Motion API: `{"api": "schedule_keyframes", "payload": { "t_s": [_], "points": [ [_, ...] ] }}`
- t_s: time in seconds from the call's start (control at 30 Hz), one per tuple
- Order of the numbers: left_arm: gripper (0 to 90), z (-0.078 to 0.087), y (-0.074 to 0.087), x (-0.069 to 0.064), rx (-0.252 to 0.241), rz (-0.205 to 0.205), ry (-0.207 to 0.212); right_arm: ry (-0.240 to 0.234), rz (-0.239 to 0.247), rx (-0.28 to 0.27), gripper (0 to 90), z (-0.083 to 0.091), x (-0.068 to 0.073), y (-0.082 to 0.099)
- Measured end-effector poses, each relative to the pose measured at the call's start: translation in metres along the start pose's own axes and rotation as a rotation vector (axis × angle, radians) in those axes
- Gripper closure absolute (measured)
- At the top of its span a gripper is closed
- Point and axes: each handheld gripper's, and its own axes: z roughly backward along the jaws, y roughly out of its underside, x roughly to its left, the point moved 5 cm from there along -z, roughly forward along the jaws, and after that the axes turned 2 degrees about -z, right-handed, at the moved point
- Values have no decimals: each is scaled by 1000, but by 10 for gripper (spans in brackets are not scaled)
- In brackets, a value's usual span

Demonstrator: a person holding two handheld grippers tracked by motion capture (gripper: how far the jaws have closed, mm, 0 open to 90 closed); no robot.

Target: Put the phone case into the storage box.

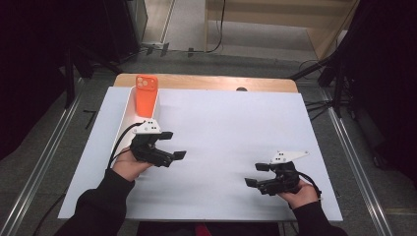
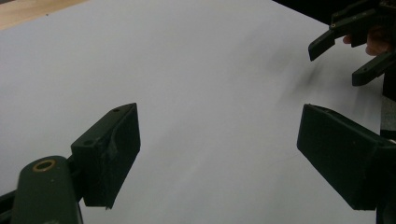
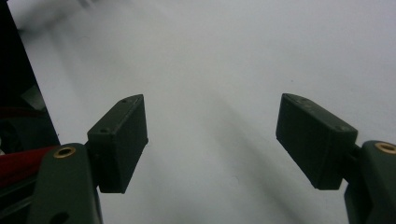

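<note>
We held both the left gripper [image 1: 173, 145] and right gripper [image 1: 255, 174] apart and empty, risking toppling the upright orange phone [image 1: 146, 96] at upper left by a careless approach.

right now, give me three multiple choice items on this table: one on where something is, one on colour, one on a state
1. Where is the phone?
A. far left of the table, in a white stand
B. near right corner
C. in the right tool

2. What colour is the phone?
A. blue
B. orange
C. green

3. How are the left tool and the right tool?
A. both shut on the phone
B. one shut, one open
C. both open and empty

A: it stands past the left tool. B: its back is bright orange. C: both pairs of jaws stand apart over bare white.
</note>
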Motion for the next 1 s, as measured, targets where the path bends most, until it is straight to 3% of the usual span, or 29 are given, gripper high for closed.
{"api": "schedule_keyframes", "payload": {
  "t_s": [0.47,0.7,1.0],
  "points": [
    [135,-2,18,-10,28,-78,0,-2,1,1,237,0,0,0],
    [135,-2,24,-14,22,-75,1,-1,-1,5,237,0,0,0],
    [135,-1,30,-23,35,-107,9,-1,3,5,237,0,0,1]
  ]
}}
